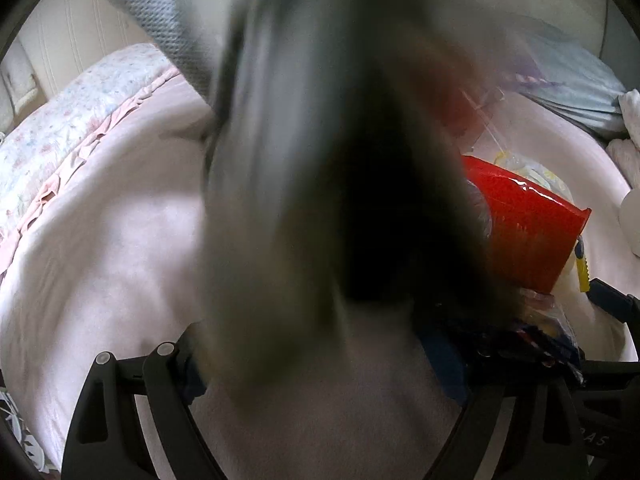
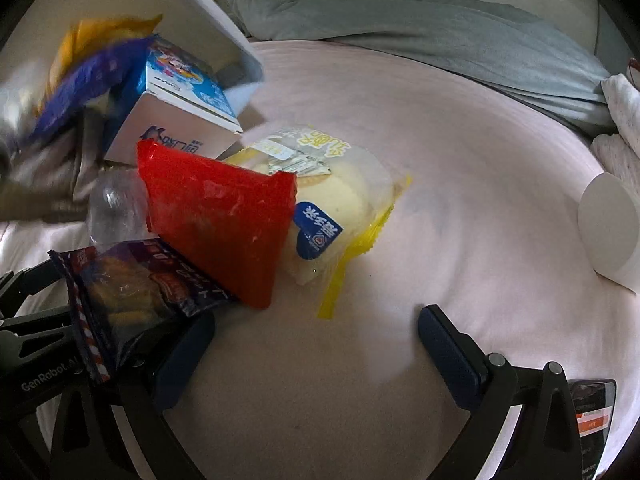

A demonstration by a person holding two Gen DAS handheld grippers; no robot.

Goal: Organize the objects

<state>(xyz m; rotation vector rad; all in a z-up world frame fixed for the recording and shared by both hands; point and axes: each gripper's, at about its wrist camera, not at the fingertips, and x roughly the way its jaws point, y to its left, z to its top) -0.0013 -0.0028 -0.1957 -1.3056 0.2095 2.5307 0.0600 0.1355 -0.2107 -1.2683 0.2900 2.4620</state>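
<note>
A pile of snacks lies on a pink bed sheet (image 2: 440,160): a red packet (image 2: 216,220), a clear bread packet with yellow trim (image 2: 344,200), a purple snack packet (image 2: 136,292) and a clear bottle (image 2: 116,208). Above them a grey fabric bin (image 2: 208,20) is tilted, with a white and blue box (image 2: 180,120) and blurred purple and yellow packets (image 2: 88,64) at its mouth. My right gripper (image 2: 316,340) is open; the purple packet rests on its left finger. My left gripper (image 1: 320,368) is open, and a blurred dark grey thing (image 1: 312,160) fills the view over it. The red packet (image 1: 528,224) shows beside it.
A grey pillow (image 2: 400,28) lies along the back of the bed. A white round object (image 2: 608,224) sits at the right edge, and a dark packet (image 2: 592,408) at the bottom right. A floral quilt (image 1: 68,120) bunches at the left.
</note>
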